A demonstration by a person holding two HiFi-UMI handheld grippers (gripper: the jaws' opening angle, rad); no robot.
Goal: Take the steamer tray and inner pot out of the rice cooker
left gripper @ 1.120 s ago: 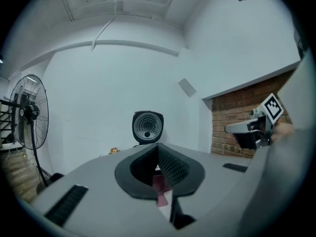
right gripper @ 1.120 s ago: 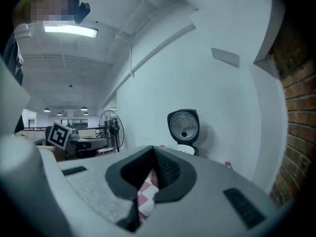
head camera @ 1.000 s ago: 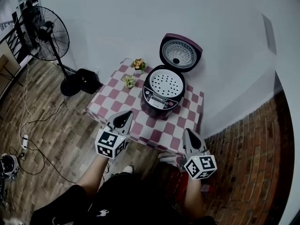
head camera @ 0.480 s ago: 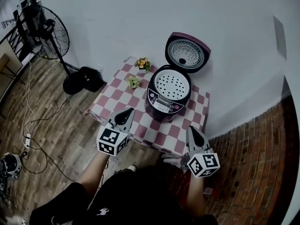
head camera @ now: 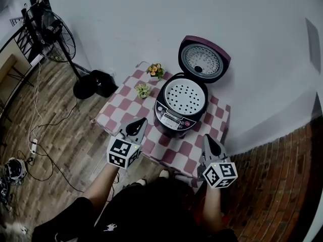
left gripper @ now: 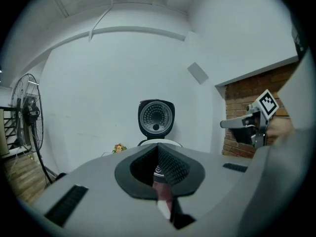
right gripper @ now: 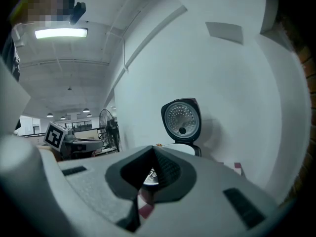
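**Ana:** Where is the rice cooker?

**Ben:** The rice cooker (head camera: 174, 116) sits on a small table (head camera: 123, 107) with a red and white checked cloth. A white wall is right behind the cooker. The lid (head camera: 204, 59) is up and leans back behind the cooker.

**Ana:** Can you see the steamer tray?

**Ben:** Yes. The steamer tray (head camera: 184, 97) lies in the top of the cooker. It is white and round and full of little holes.

**Ana:** And the inner pot?

**Ben:** I can't see it. The tray covers the whole mouth of the cooker.

**Ana:** Where are the two grippers?

**Ben:** The left gripper (head camera: 141, 121) is in front of the cooker and a bit to its left, over the cloth. The right gripper (head camera: 206, 137) is in front of the cooker and a bit to its right. Both point at the cooker, and neither one touches it.

**Ana:** What are their fingers doing?

**Ben:** On both grippers the two fingers are pressed tight together. Nothing is between them.

**Ana:** What else is near the cooker?

**Ben:** Two tiny plants stand on the cloth to the left of the cooker. One has orange flowers (head camera: 156, 70), and the green one (head camera: 143, 89) is closer to the grippers. A big black fan (head camera: 59, 32) stands far off to the left of the cooker, on the wooden floor.
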